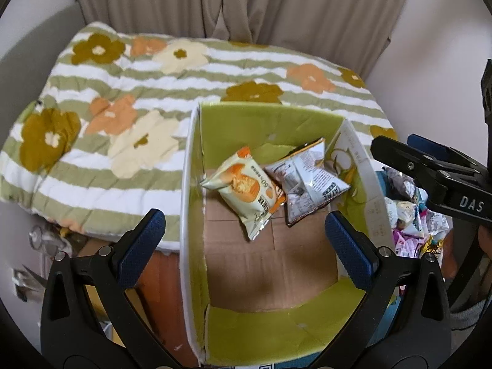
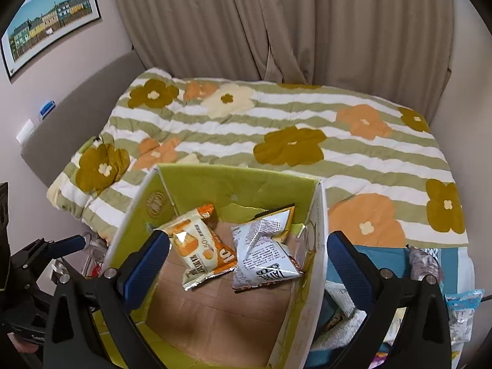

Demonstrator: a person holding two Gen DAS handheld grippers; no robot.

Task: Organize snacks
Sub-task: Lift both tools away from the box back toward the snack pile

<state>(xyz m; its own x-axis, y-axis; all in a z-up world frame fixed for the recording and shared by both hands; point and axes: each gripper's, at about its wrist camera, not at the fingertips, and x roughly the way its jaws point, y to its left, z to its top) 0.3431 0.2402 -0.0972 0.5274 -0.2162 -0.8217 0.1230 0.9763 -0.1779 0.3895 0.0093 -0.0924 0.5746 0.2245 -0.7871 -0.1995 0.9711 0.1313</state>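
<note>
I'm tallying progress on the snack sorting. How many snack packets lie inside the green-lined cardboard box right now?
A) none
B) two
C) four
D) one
B: the box holds just two packets on its brown floor, an orange-and-cream packet and a crumpled silver packet beside it, while both the left gripper and the right gripper hang open and empty above.

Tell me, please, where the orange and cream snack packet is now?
The orange and cream snack packet lies on the cardboard floor inside the green box, toward its far end, touching the silver packet on its right in both views.
</note>
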